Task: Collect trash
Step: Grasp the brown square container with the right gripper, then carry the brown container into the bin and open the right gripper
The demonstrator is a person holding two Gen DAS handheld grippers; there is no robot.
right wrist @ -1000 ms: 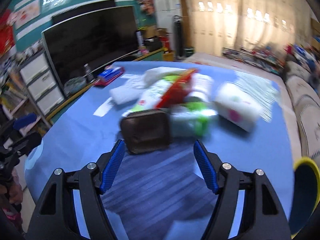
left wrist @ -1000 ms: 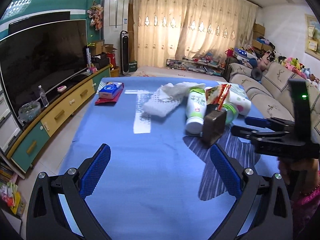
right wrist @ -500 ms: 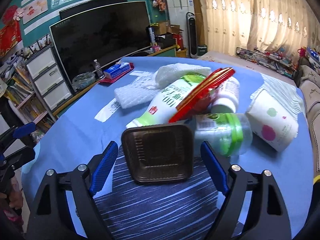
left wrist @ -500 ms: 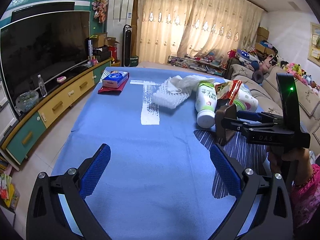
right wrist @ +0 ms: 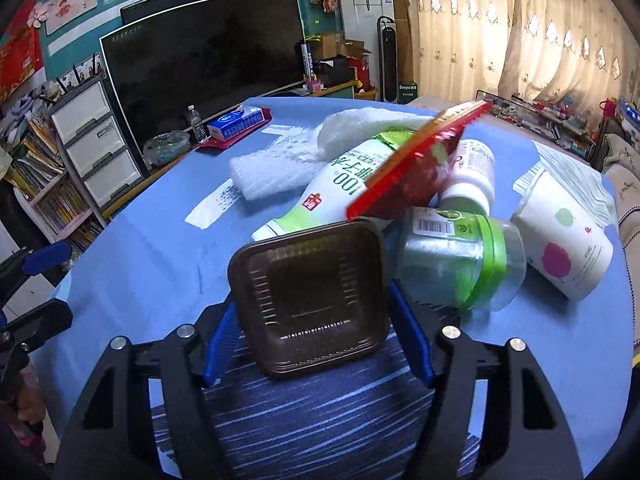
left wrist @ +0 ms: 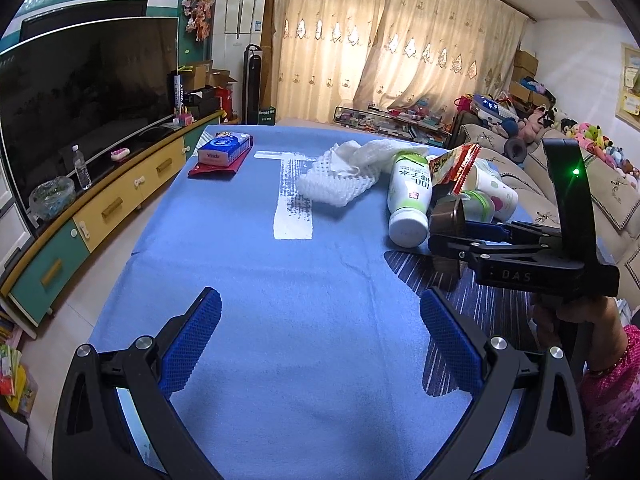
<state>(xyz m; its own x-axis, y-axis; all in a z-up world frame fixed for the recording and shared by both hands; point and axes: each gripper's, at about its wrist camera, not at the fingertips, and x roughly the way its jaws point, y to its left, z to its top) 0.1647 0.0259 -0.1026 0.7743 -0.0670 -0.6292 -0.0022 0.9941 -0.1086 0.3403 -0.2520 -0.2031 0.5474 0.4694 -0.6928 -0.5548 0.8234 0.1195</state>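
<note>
A brown plastic tray (right wrist: pixel 312 300) stands on edge between the fingers of my right gripper (right wrist: pixel 316 328), which has closed on its two sides; it also shows in the left wrist view (left wrist: pixel 448 220). Behind it lies a pile of trash: a white and green bottle (right wrist: pixel 340 184), a red snack wrapper (right wrist: pixel 416 168), a clear jar with a green band (right wrist: pixel 460 260), a small white bottle (right wrist: pixel 472 176), a paper cup (right wrist: pixel 560 240) and white foam netting (right wrist: pixel 276 168). My left gripper (left wrist: pixel 320 340) is open and empty over the blue cloth, left of the pile.
A tissue pack (left wrist: pixel 224 148) on a red pouch sits at the table's far left corner. A striped mat (right wrist: pixel 320 420) lies under the right gripper. A TV cabinet (left wrist: pixel 100 208) runs along the left, a sofa (left wrist: pixel 600 192) along the right.
My right gripper has moved forward around the brown tray and its fingers have closed in on the tray's sides. The left gripper has held nearly still.
</note>
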